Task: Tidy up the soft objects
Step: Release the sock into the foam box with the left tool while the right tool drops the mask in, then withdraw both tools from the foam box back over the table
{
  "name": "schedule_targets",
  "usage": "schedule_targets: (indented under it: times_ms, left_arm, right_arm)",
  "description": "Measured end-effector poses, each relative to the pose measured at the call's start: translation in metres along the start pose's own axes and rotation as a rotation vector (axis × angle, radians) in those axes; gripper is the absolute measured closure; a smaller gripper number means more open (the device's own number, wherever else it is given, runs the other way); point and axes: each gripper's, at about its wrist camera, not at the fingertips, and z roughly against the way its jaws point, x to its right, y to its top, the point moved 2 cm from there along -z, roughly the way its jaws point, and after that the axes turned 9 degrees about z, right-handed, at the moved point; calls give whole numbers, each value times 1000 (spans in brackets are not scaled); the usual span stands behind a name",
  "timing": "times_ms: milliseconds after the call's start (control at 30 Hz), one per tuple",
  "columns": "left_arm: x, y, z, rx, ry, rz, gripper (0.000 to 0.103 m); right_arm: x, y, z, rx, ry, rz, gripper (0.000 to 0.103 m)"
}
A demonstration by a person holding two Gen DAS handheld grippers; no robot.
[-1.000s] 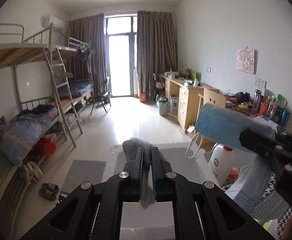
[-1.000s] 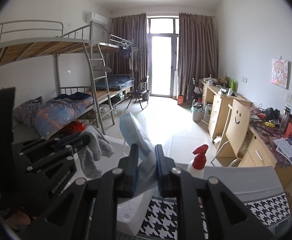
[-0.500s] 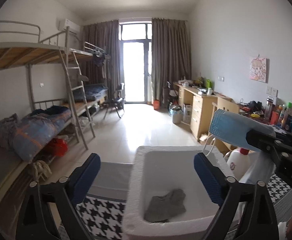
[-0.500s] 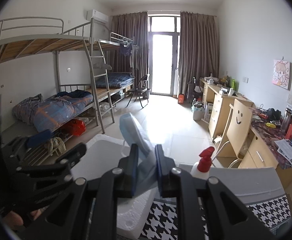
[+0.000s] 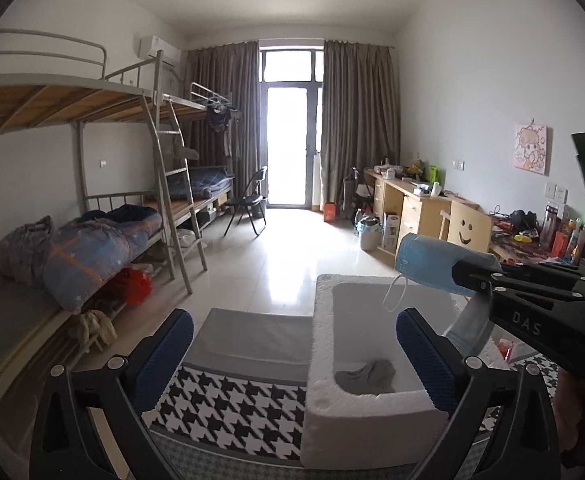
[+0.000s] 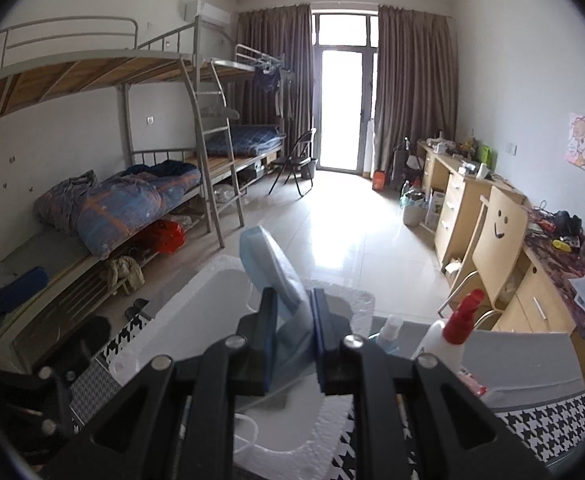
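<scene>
A white foam box (image 5: 356, 412) stands on the houndstooth cloth. A grey sock (image 5: 366, 374) lies inside it. My left gripper (image 5: 294, 344) is open and empty, just left of and above the box. My right gripper (image 6: 292, 340) is shut on a blue face mask (image 6: 280, 272) and holds it over the foam box (image 6: 212, 308). In the left wrist view the mask (image 5: 432, 264) hangs above the box's right side, with its ear loop dangling.
A spray bottle with a red trigger (image 6: 458, 324) and a small bottle (image 6: 390, 330) stand right of the box. The table's cloth (image 5: 228, 396) runs left of the box. Bunk beds (image 5: 92, 240) stand at left, desks and a chair (image 6: 496, 236) at right.
My left gripper opened and dropped the grey sock into the foam box, then drew back to the left. My right gripper carried the mask over the box.
</scene>
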Motion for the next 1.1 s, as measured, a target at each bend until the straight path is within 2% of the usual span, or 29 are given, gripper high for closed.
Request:
schedule_targets:
  times_ms: [167, 600, 700, 767, 833, 1100]
  left_arm:
    - [-2, -6, 0, -21, 0, -8, 1]
    - [-11, -13, 6, -8, 18, 7, 1]
    - [-12, -14, 5, -13, 20, 6, 1]
    - [-13, -14, 5, -14, 21, 4, 1]
    - [-13, -14, 4, -14, 23, 11, 1]
    - [-13, -13, 5, -23, 26, 16, 1]
  right_arm:
    - [-3, -2, -9, -27, 18, 0, 83]
    - [-10, -12, -36, -114, 38, 44, 82]
    - [-10, -15, -42, -146, 43, 49, 68]
    - [-10, -17, -45, -166, 60, 45, 44]
    - [-9, -19, -45, -175, 60, 44, 32]
    - [-3, -17, -30, -151, 45, 32, 31]
